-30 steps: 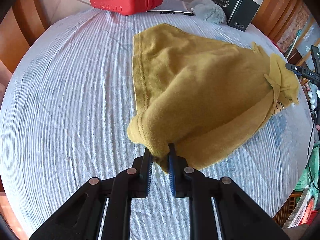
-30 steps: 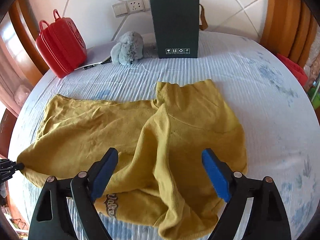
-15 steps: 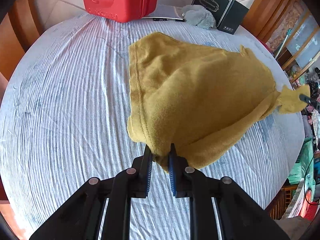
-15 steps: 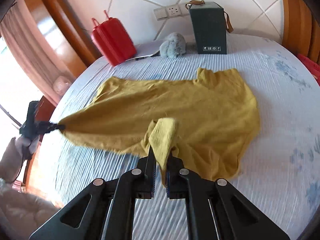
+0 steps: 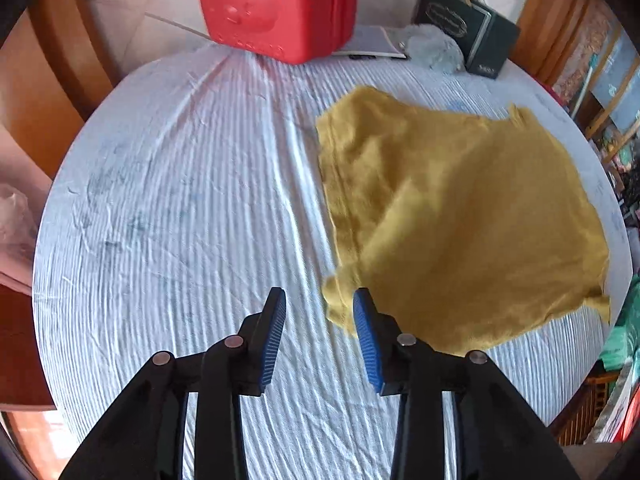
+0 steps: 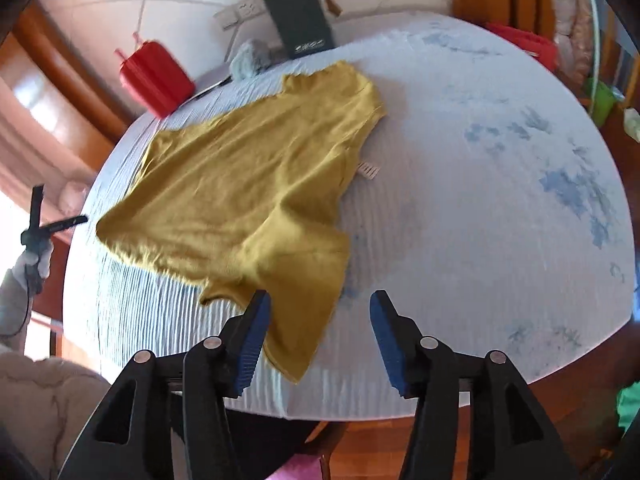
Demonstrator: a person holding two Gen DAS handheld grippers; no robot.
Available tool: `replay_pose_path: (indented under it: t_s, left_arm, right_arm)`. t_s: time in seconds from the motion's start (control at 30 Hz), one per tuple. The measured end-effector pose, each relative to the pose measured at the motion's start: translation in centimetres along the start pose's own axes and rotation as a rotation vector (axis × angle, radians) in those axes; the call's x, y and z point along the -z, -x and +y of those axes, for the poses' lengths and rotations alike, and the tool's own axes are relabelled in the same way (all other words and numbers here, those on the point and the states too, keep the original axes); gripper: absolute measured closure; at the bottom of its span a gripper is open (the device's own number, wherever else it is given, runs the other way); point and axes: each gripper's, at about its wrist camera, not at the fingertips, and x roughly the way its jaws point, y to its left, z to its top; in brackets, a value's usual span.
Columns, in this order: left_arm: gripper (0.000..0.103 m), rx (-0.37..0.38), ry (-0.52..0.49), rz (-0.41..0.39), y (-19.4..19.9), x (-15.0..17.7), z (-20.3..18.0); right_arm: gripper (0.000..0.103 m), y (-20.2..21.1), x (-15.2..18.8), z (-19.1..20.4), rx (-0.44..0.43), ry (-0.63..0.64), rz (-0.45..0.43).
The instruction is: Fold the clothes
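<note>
From the left wrist, the left gripper stands with its jaws apart and nothing between them, over the striped sheet. The mustard garment lies spread just beside its right finger, a bunched corner seemingly touching the blue pad, though blur makes that uncertain. A red case and dark box sit at the far edge.

From the right wrist, the right gripper is likewise spread and empty, the garment's near corner lying between its fingers on the sheet.
</note>
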Motion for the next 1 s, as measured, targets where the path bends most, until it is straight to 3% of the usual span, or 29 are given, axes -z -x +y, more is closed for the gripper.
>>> replay_pose_path:
  t_s: [0.1, 0.23, 0.3, 0.33, 0.37, 0.43, 0.5, 0.53, 0.67, 0.7, 0.73, 0.77, 0.8, 0.93, 1.0]
  left_arm:
    - [0.065, -0.004, 0.072, -0.023, -0.5, -1.3, 1.3]
    - [0.066, 0.033, 0.085, 0.000, -2.6, -2.0, 0.0]
    - [0.065, 0.037, 0.074, 0.013, -4.3, -2.1, -1.0]
    - [0.065, 0.029, 0.068, 0.022, -5.1, -2.1, -1.7]
    - [0.065, 0.014, 0.061, 0.032, -5.7, -2.1, -1.9]
    - [0.065, -0.010, 0.054, 0.049, -6.4, -1.8, -2.0]
    - [0.065, 0.002, 0.065, 0.058, -6.6, -1.5, -1.5]
    - [0.065, 0.008, 0.071, 0.060, -6.6, -1.3, -1.3]
    - [0.065, -0.001, 0.078, 0.039, -5.3, 0.1, 0.0]
    - [0.061, 0.006, 0.077, 0.034, -4.8, 0.6, 0.3]
    - [0.054, 0.014, 0.074, 0.030, -4.4, 1.2, 0.6]
    - [0.052, 0.022, 0.066, 0.029, -4.1, 2.0, 0.8]
    - [0.051, 0.029, 0.058, 0.028, -3.8, 2.7, 1.0]
    - [0.051, 0.059, 0.044, 0.024, -2.7, 5.4, 1.6]
    - [0.051, 0.081, 0.048, 0.023, -2.3, 6.8, 1.9]
  right_arm:
    - [0.054, -1.7, -2.3, -1.8, 0.042, -0.112, -0.015]
    - [0.057, -5.8, -3.2, -0.8, -0.057, -0.145, 0.021]
    - [0.049, -7.1, -3.0, -0.1, -0.050, -0.143, 0.035]
    - [0.036, -7.8, -2.9, 0.0, -0.029, -0.146, 0.045]
    - [0.030, -8.4, -2.7, 0.1, -0.009, -0.149, 0.055]
    - [0.030, -9.2, -2.4, 0.0, 0.007, -0.162, 0.077]
    - [0.054, -9.8, -2.0, 0.0, 0.003, -0.169, 0.095]
    - [0.072, -9.7, -1.8, 0.2, 0.002, -0.159, 0.098]
    - [0.075, -7.7, -0.6, 0.2, 0.068, -0.157, 0.045]
    - [0.073, -7.0, -0.3, 0.1, 0.078, -0.164, 0.024]
    - [0.064, -6.5, 0.1, 0.0, 0.065, -0.169, 0.014]
    - [0.047, -6.0, 0.6, 0.0, 0.057, -0.165, 0.012]
    - [0.042, -5.8, 1.1, 0.3, 0.064, -0.150, 0.014]
    - [0.042, -5.5, 2.9, 1.0, 0.075, -0.120, 0.025]
    - [0.036, -5.7, 3.7, 1.5, 0.088, -0.111, 0.025]
